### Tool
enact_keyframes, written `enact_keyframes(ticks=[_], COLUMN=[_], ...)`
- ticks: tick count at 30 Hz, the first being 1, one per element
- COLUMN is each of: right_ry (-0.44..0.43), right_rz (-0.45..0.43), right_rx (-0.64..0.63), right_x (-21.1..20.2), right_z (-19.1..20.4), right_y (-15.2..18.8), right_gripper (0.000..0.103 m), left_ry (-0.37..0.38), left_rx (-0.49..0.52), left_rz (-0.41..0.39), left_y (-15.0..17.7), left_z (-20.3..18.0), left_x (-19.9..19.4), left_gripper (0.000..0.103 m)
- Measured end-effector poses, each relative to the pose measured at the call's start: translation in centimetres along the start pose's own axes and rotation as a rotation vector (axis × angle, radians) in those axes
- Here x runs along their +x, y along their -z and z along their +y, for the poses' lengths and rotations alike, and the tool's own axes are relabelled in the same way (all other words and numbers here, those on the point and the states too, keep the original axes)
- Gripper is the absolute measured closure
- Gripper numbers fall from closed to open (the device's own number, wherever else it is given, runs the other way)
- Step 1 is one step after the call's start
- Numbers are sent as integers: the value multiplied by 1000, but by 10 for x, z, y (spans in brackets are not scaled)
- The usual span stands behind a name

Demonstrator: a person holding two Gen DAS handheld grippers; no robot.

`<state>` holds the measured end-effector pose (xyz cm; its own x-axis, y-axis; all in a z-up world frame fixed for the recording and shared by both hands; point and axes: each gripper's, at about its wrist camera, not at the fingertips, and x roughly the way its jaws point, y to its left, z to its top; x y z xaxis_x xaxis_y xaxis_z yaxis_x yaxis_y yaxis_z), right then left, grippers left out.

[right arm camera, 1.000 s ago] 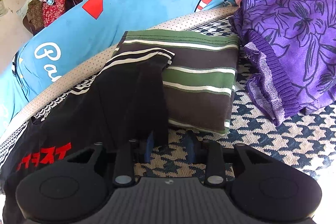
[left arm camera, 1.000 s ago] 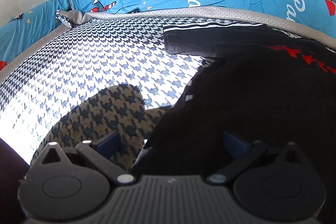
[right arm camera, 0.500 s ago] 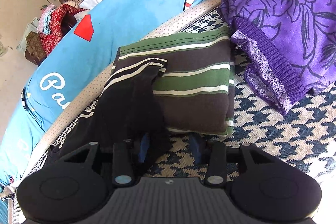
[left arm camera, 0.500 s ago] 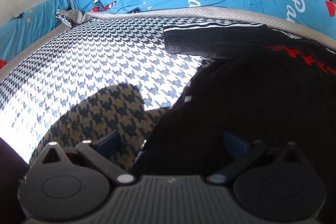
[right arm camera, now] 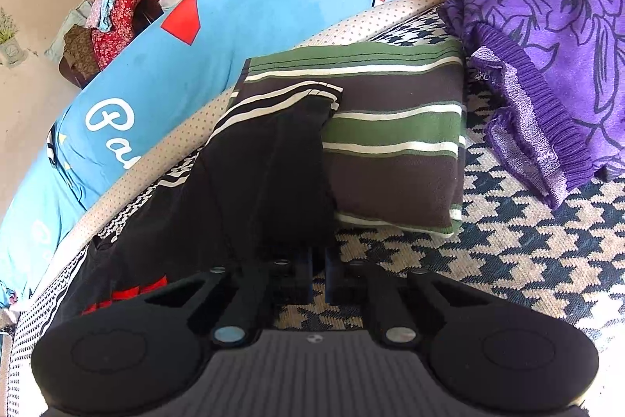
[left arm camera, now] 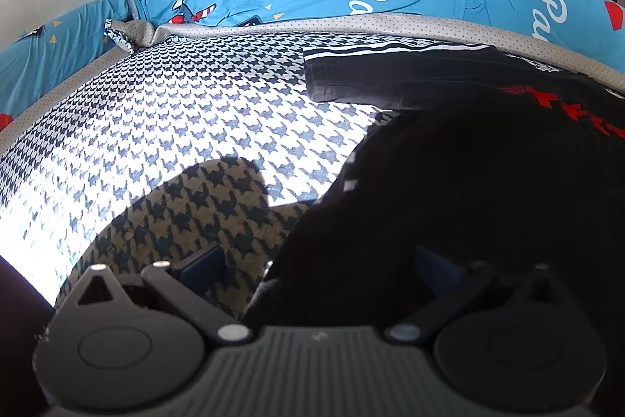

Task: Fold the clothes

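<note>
As its jaws had just been closing, the right gripper (right arm camera: pixel 318 274) was pinched on the black red-lettered cotton garment (right arm camera: pixel 250 190), spread over the houndstooth bedcover (right arm camera: pixel 527 260), presumably for folding; the left gripper (left arm camera: pixel 318 270) was held wide open, empty.

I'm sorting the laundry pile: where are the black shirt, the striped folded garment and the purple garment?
black shirt (right arm camera: pixel 269 174): right wrist view, on its sleeve.
striped folded garment (right arm camera: pixel 394 127): right wrist view, top face.
purple garment (right arm camera: pixel 547 6): right wrist view, flowered cloth.
</note>
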<state>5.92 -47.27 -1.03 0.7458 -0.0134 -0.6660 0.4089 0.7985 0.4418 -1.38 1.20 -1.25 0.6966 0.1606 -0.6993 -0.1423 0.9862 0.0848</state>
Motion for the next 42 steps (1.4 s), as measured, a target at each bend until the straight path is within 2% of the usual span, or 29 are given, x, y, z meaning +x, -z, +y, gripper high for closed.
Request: enact_keyframes(ticks=[5, 9, 14, 18, 20, 22, 26, 30, 33, 37, 42], right_ry=[90, 126, 210, 290, 286, 297, 337, 291, 226, 154, 56], right_rz=[-66, -105, -84, -33, -41, -54, -61, -69, -51, -24, 2], right_rx=[-12, -32, -119, -218, -205, -191, -169, -145, -135, -187, -266], right_x=[-21, -37, -33, -16, -20, -27, -37, -53, -62, -72, -90], right_z=[2, 1, 9, 16, 15, 13, 5, 4, 9, 26, 48], right_y=[-7, -11, -4, 6, 4, 2, 1, 2, 7, 24, 54], right_gripper=[98, 98, 99, 99, 98, 98, 98, 96, 94, 92, 84], left_ry=[-52, -114, -167, -190, -211, -216, -179, -142, -115, -35, 71], left_rx=[19, 49, 62, 51, 36, 15, -19, -43, -18, 25, 79], left_rz=[-17, -32, -28, -17, -11, 3, 14, 22, 15, 6, 1], left_y=[-2, -3, -4, -4, -4, -5, -4, -2, 0, 3, 12], left_z=[0, 1, 5, 13, 18, 26, 34, 37, 30, 20, 9], left_x=[-1, -1, -3, -4, -5, -3, -5, -9, -14, -25, -44], left_gripper=[0, 0, 0, 0, 0, 0, 0, 0, 0, 0, 0])
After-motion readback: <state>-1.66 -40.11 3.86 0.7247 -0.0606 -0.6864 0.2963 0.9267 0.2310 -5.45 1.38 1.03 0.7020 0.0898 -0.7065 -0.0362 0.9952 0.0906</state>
